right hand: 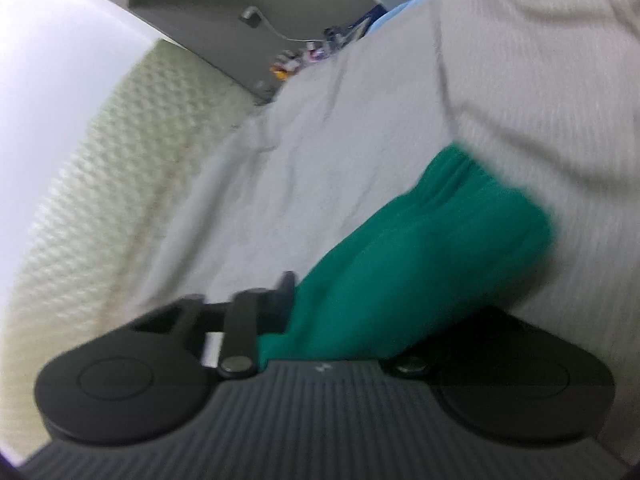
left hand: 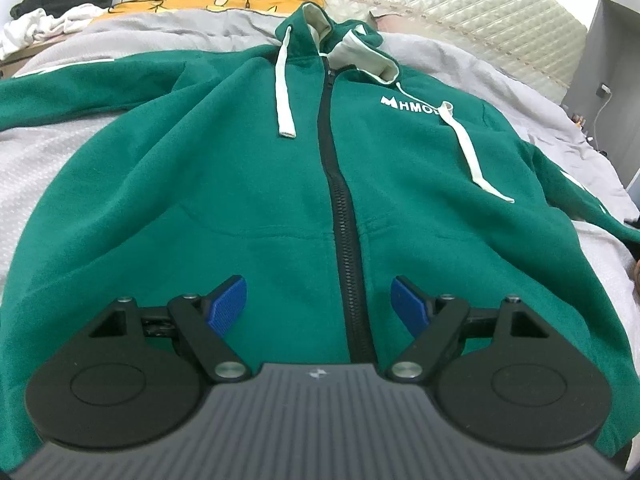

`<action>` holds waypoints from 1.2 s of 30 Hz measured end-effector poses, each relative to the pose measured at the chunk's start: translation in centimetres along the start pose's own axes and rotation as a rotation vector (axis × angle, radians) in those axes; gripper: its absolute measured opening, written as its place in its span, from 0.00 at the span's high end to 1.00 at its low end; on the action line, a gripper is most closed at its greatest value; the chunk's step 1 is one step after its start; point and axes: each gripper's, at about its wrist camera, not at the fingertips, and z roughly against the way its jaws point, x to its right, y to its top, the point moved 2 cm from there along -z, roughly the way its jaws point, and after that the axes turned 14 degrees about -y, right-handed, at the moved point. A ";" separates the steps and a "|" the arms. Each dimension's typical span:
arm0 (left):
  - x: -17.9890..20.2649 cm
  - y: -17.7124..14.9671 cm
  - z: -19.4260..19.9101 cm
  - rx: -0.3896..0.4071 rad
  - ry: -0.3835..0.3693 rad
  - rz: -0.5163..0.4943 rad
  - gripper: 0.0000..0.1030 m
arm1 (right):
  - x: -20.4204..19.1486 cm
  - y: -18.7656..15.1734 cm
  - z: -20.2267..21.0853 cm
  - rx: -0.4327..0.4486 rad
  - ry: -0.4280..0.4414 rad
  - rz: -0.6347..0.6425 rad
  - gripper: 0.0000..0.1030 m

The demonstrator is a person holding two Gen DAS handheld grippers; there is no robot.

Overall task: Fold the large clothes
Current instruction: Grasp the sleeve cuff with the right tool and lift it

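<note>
A green zip hoodie (left hand: pixel 256 184) lies face up and spread out on the grey bedsheet (left hand: pixel 36 152), hood at the far end, white drawstrings on the chest. My left gripper (left hand: pixel 319 300) is open and empty, hovering over the hoodie's lower hem with the black zipper (left hand: pixel 340 208) between its blue fingers (left hand: pixel 226 306). In the blurred right wrist view my right gripper (right hand: pixel 336 300) is shut on the green sleeve (right hand: pixel 424 264), whose cuff end hangs out ahead; the fabric hides its fingertips.
A quilted cream headboard (left hand: pixel 460 4) stands behind the bed. An orange pillow (left hand: pixel 208 2) and a heap of black and white clothes (left hand: pixel 52 8) lie at the far left. A grey cabinet (left hand: pixel 612 64) with small items is at the right.
</note>
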 end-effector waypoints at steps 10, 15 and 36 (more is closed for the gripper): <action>-1.2 1.0 -0.4 -0.003 0.026 0.017 0.20 | -4.4 5.5 0.9 0.171 -0.114 0.251 0.92; -2.1 2.1 0.3 0.012 0.025 0.021 0.20 | -10.4 6.7 4.6 0.263 -0.049 0.334 0.92; -12.4 5.8 11.0 0.296 -0.015 0.206 0.20 | -34.5 -27.3 35.3 0.528 0.507 1.057 0.91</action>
